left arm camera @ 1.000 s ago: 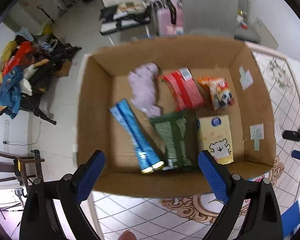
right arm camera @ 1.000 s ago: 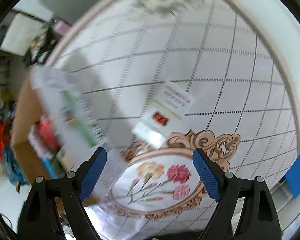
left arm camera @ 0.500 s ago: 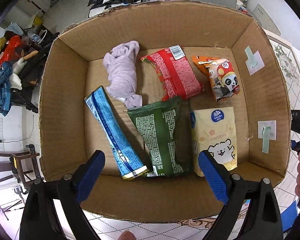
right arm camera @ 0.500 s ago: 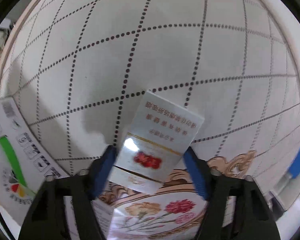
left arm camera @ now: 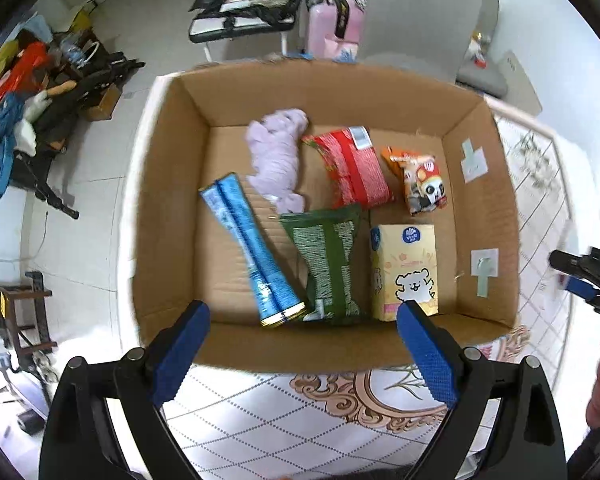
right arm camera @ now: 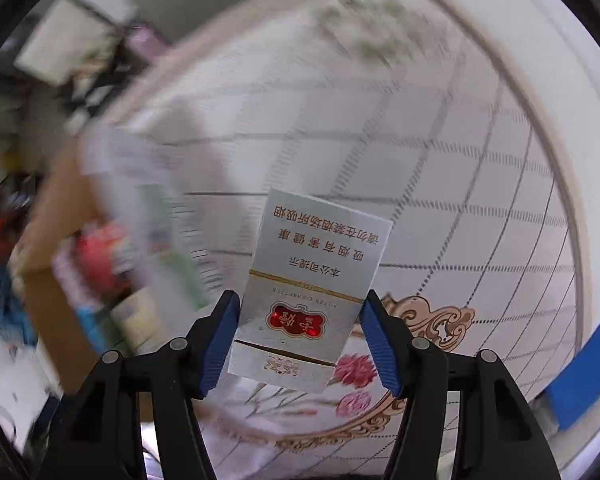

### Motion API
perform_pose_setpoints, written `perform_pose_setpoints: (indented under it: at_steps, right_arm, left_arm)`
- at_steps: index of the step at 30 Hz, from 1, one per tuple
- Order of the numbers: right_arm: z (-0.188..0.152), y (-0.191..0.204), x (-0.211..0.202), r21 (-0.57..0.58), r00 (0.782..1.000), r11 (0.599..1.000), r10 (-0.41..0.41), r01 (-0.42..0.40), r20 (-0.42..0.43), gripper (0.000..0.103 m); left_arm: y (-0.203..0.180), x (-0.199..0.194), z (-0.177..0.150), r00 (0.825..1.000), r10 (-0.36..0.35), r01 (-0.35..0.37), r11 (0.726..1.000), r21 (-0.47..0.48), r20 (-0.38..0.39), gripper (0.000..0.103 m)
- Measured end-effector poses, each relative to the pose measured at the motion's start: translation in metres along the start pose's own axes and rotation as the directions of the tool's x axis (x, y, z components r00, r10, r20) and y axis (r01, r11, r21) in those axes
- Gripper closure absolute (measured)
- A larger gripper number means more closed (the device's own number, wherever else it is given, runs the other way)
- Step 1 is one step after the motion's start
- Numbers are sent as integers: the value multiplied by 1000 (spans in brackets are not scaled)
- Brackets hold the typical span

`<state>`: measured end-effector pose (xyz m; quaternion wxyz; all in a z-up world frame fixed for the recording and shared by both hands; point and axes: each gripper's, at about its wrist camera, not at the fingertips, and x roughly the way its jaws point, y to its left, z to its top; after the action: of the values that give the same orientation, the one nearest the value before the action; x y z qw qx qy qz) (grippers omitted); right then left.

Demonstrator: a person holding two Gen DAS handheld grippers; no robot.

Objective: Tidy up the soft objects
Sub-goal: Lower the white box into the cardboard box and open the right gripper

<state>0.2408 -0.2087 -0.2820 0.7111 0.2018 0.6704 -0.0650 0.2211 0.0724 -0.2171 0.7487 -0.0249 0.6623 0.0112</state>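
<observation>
- The left gripper (left arm camera: 302,336) hangs above the near wall of an open cardboard box (left arm camera: 488,184), its blue pads spread wide with nothing between them.
- Only the left wrist view shows the box's contents clearly: a lilac cloth (left arm camera: 277,160) at 11 o'clock on the box floor, a red snack bag (left arm camera: 354,168) just right of it, and an orange panda packet (left arm camera: 422,184) at 2 o'clock.
- Nearer the camera lie a long blue packet (left arm camera: 252,248) at 8 o'clock, a green packet (left arm camera: 330,264) at 6 o'clock whose top edge overlaps the red bag, and a yellow tissue pack (left arm camera: 404,268) at 4 o'clock, printed with a cartoon bear.
- The box sits on a table with a white patterned tablecloth (left arm camera: 268,412); a grey chair (left arm camera: 420,12) and a pink suitcase (left arm camera: 332,20) stand beyond it at 12 o'clock.
- At 3 o'clock in that view, part of the right gripper (left arm camera: 580,276) shows at the frame edge; what it holds cannot be made out from here.
- The right wrist view supplies it: the right gripper (right arm camera: 300,332) pinches a white cigarette pack (right arm camera: 312,288) by its two long sides, the pack lifted off the cloth and tilted slightly.
- In the same view the box is a motion-blurred shape at 9 o'clock, its contents unreadable.
</observation>
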Motion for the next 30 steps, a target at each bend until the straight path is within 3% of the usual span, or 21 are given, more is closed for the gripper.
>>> perform_pose_setpoints:
  at_steps: [4,6,9,13,22,25,28,30]
  right_arm:
    - [-11,53,-39,-191,999,981,23,-15,37,40]
    - [3,66,-50,-255,999,967,14,-6,30,40]
    - [-5,95,-39,-339,998,939,-45,54,33,40]
    - [-3,111,-12,-369,996,927,-83,62,-41,40]
    - [3,140,34,-455,975,876,-212,162,-62,39]
    - [4,141,46,-465,964,870,-241,164,-110,38]
    - [1,141,46,-472,967,869,-228,150,-112,20]
    - [0,140,44,-474,967,867,-230,155,-106,18]
  left_arm:
    - [21,-22,-3,998,-54,55,997,-56,8,7]
    - [25,-25,-2,998,-67,68,996,-65,18,7]
    - [24,-20,2,998,-64,65,997,-52,8,7]
    - [16,-2,10,996,-78,77,997,-30,-31,7]
    - [-1,43,29,985,-118,117,993,-13,-128,7]
    - [-1,46,33,984,-117,117,993,-13,-133,7]
    - [-1,45,35,984,-119,118,993,-13,-130,7]
    - [0,42,37,985,-118,117,993,-10,-126,8]
